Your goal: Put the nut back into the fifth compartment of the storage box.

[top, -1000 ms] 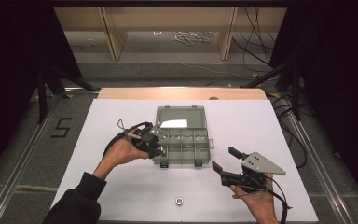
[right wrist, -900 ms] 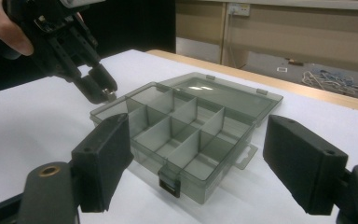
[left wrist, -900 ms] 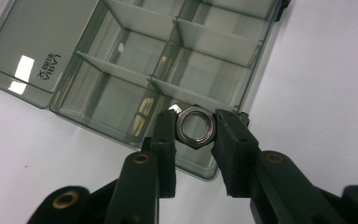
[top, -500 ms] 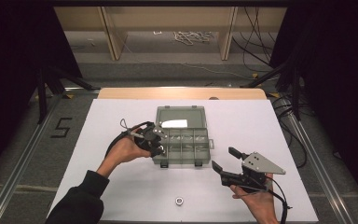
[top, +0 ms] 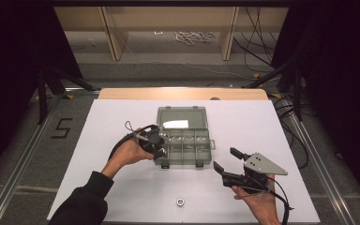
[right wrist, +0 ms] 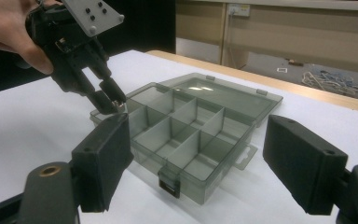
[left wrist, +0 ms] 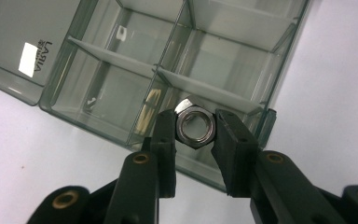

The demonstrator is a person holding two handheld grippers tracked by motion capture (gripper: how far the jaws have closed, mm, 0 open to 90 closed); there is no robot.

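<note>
Steel hex nut (left wrist: 195, 127) is clamped across its flats between the jaws of the left gripper (left wrist: 195, 135), above the near-left corner compartment of the open compartment box (top: 183, 140). Risk: a release too close to the box wall may drop the nut onto the table. The right gripper (top: 226, 161) waits wide, near the table's near-right corner.

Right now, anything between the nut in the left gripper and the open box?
Nothing visible. The left gripper holds the nut over the box by its left wall, lid open, the compartments under it bare.
</note>
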